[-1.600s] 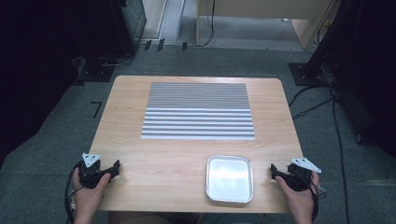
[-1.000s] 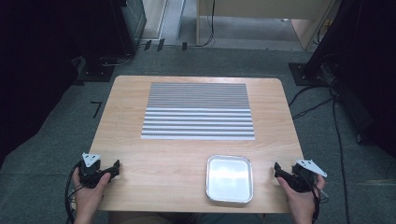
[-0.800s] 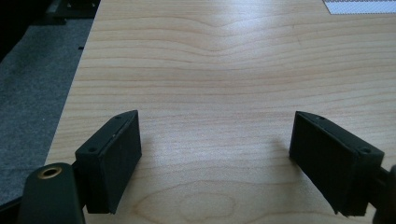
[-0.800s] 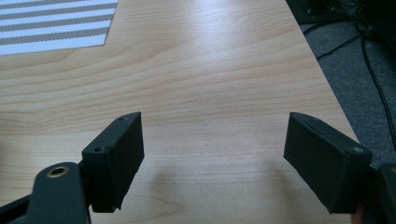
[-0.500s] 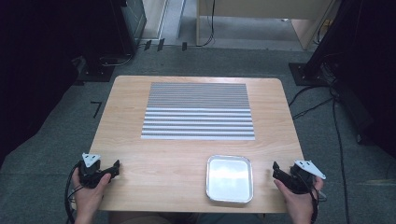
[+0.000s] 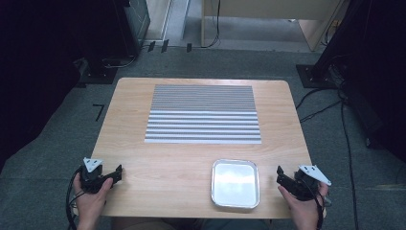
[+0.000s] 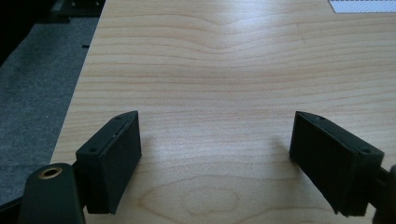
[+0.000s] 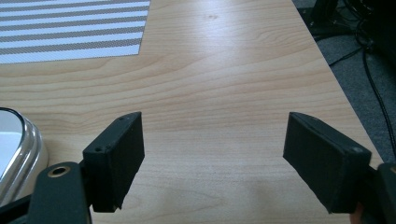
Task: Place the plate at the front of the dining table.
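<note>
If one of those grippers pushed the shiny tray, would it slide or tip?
The tray looks like thin polished metal, so probably light and stiff. It sits low and flat on the smooth wooden table, so it would likely slide, not tip. Its glossy rounded rim may slip between jaws.

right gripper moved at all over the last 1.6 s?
Yes, slightly. In the high view the right gripper has drifted a little toward the table's near edge; against the metal tray it now sits lower beside it. Jaws open.

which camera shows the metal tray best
The high view: the whole tray shows from above, square, shiny and empty, near the table's front edge, between the hands. The right gripper view catches just its curved rim at the left edge. The left gripper view looks over bare wood.
</note>
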Available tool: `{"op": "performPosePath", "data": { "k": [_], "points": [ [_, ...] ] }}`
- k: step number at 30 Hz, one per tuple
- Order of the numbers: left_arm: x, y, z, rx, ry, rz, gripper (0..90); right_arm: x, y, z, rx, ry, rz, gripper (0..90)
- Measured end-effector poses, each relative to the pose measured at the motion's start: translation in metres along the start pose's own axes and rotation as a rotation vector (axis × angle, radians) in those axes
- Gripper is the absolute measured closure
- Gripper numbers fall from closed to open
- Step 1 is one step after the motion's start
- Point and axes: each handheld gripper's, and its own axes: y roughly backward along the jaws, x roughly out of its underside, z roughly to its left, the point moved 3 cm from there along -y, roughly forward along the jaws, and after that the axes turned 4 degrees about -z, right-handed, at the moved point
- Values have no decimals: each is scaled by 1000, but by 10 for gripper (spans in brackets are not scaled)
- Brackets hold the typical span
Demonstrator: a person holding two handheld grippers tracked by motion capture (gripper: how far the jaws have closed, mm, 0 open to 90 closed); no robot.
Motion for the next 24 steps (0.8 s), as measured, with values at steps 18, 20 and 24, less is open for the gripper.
{"op": "performPosePath", "data": {
  "k": [18, 20, 24],
  "points": [
    [-6, 6, -26, -16, -37, -18, 170, 1, 3, 8, 10, 21, -7, 214],
    [-7, 7, -30, -8, -39, -19, 170, 1, 3, 8, 10, 22, -6, 216],
    [-9, 10, -45, 21, -51, -33, 170, 2, 4, 11, 5, 25, -6, 225]
  ]
}}
